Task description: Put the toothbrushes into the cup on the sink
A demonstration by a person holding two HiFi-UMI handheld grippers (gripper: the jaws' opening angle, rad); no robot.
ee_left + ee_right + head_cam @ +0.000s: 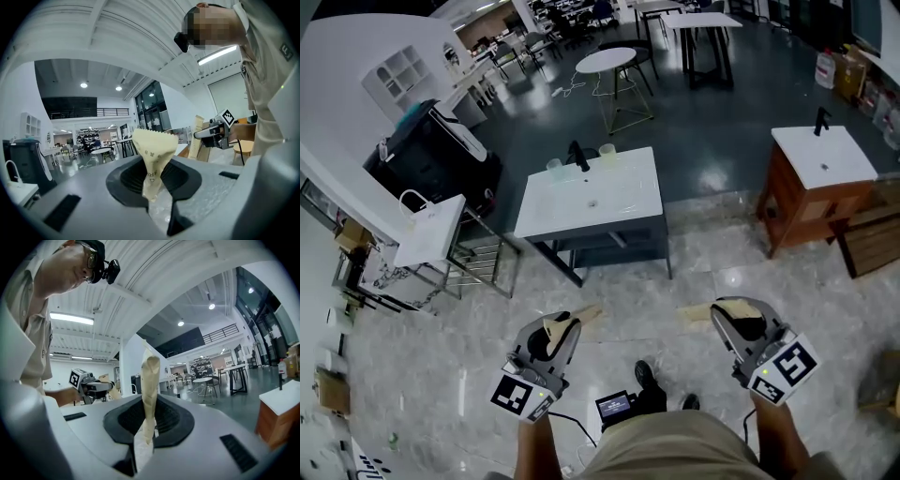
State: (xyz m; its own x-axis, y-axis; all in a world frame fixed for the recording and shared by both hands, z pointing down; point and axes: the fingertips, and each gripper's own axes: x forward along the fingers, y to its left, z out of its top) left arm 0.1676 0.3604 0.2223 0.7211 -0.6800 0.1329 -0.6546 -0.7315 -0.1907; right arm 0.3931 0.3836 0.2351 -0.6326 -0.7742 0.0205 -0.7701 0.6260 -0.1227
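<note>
Looking down, only the head view shows the sink well ahead, a left cup and a right cup flanking its tap. Gripper views show two grips: the left gripper clamps one wrapped toothbrush, the right gripper a second wrapped toothbrush.

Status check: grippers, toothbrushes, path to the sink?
Left gripper shut on left toothbrush, right gripper on right toothbrush, both wrapped. Sink, cups ahead, not reached. Bare floor between.
</note>
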